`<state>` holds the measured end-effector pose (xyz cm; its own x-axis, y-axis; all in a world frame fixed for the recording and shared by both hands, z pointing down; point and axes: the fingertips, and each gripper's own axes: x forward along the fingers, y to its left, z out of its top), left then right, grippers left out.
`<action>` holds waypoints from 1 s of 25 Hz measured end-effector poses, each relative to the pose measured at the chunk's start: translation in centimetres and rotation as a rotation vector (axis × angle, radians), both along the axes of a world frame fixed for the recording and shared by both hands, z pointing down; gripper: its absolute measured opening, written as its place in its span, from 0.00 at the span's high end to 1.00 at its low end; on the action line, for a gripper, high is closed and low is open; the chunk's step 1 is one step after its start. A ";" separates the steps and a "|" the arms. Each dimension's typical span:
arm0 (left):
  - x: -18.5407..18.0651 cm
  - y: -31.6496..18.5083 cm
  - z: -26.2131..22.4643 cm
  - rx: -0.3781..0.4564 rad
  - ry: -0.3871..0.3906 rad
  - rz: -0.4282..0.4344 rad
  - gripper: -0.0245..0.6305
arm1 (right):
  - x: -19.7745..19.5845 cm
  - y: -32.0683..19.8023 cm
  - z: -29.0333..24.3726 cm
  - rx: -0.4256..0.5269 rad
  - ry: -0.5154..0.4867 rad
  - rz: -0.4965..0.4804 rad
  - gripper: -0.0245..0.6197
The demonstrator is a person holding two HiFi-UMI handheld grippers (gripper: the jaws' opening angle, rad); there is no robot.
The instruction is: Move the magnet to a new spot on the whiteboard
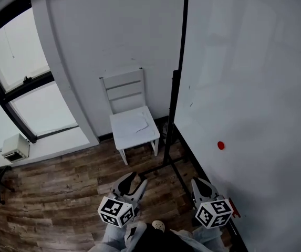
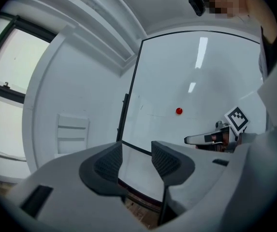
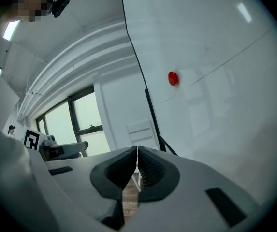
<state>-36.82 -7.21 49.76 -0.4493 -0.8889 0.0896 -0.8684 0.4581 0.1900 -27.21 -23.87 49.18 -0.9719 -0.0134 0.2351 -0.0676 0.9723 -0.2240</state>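
The left gripper [image 1: 133, 182] has its jaws apart, with nothing between them. The right gripper's [image 1: 201, 187] jaws are pressed together, empty. Ahead stands the whiteboard [image 1: 255, 77], where the red magnet [image 1: 221, 145] sticks, well apart from both. A white chair [image 1: 132, 121] stands beyond.

A white wall [image 1: 118, 35] closes the far side of the room, with a dark skirting board [image 1: 105, 137] along its foot. A white wooden chair [image 1: 133, 121] with a slatted back stands against it, facing into the room. To the left, a white pier [image 1: 61, 77] separates the wall from a large window [image 1: 19, 62] with a black frame [image 1: 29, 85]; pale daylight comes through the panes. A small white box [image 1: 14, 147] sits on the low white sill [image 1: 55, 143] below. The floor [image 1: 61, 193] is dark, grained wood planking.
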 end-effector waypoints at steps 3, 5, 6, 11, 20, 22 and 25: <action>-0.6 -1.9 0.0 0.006 0.002 0.056 0.68 | 0.6 -1.4 -0.1 0.001 -0.001 0.065 0.92; -1.4 -3.0 -0.3 0.010 0.000 0.091 0.68 | 0.8 -2.2 -0.7 0.002 -0.006 0.113 0.92; -1.9 -3.7 -0.5 0.015 0.000 0.108 0.68 | 0.9 -2.6 -0.9 0.004 -0.009 0.136 0.92; -3.5 -7.4 -2.0 0.016 -0.019 0.279 0.68 | 1.9 -4.2 -2.1 0.006 -0.035 0.314 0.92; -3.5 -12.1 -4.1 0.008 -0.069 0.578 0.68 | 3.7 -4.6 -3.8 0.026 -0.068 0.588 0.92; -3.1 -12.8 -3.9 0.008 -0.064 0.631 0.68 | 4.8 -4.4 -3.7 0.031 -0.067 0.649 0.92; -2.0 -14.0 -3.7 0.011 -0.059 0.714 0.68 | 7.1 -4.2 -3.5 0.033 -0.065 0.754 0.92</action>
